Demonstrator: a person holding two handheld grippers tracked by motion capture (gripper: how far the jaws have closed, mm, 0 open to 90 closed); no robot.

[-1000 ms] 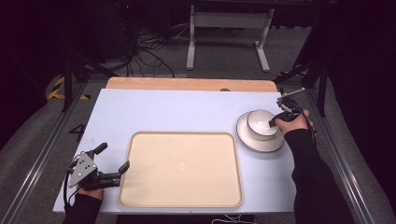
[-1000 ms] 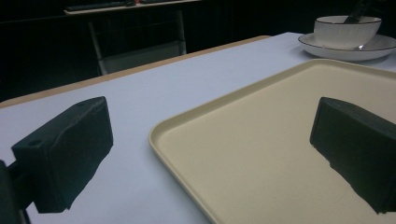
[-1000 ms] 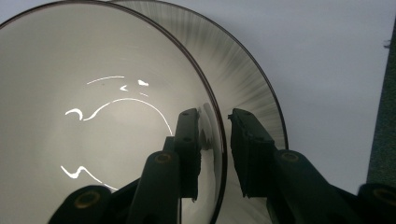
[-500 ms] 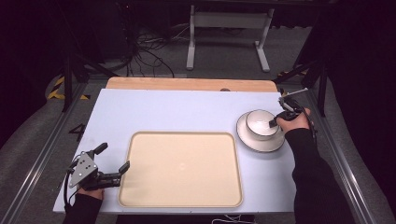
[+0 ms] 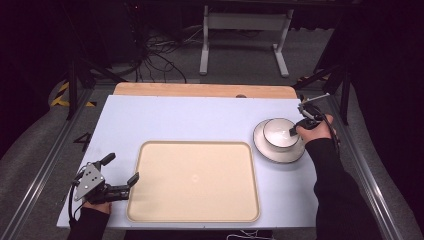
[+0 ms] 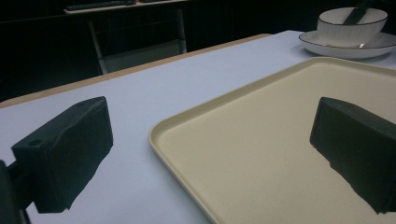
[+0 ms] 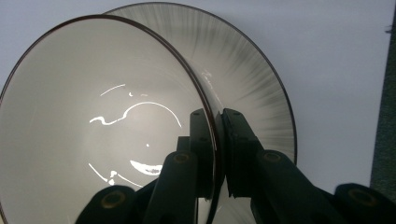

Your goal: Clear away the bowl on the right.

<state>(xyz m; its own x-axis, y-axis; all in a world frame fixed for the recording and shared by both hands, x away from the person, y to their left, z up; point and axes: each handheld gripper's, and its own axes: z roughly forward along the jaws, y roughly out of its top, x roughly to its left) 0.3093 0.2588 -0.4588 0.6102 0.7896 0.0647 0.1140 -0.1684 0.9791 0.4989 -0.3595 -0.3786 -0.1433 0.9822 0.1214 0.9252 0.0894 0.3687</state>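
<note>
Right tool [image 7: 215, 140], jaws clamped on the near right rim of the white ceramic bowl with a thin dark rim line [image 5: 278, 133], one jaw inside the wall and one outside, as the right gripper view shows. The bowl sits on a white ceramic saucer-like plate with the same dark edge [image 5: 267, 150], which lies near the right edge of the pale lavender-topped bench [image 5: 180, 117], just beside the right side of the large cream plastic tray with rounded corners [image 5: 194, 182]; the tray occupies the middle of the bench toward its front edge. Left tool [image 5: 120, 177], jaws spread wide and holding nothing, rests low at the front left corner of the bench, one jaw over the tray's left rim and the other over bare bench. The step in hand appears to be lifting the bowl off its plate, probably toward the tray. A rim pinch gives little purchase on a glazed wall, so the lift is best made straight up and slowly, keeping the bowl level, until it has cleared the plate before any sideways travel; otherwise the plate may be dragged along.
</note>
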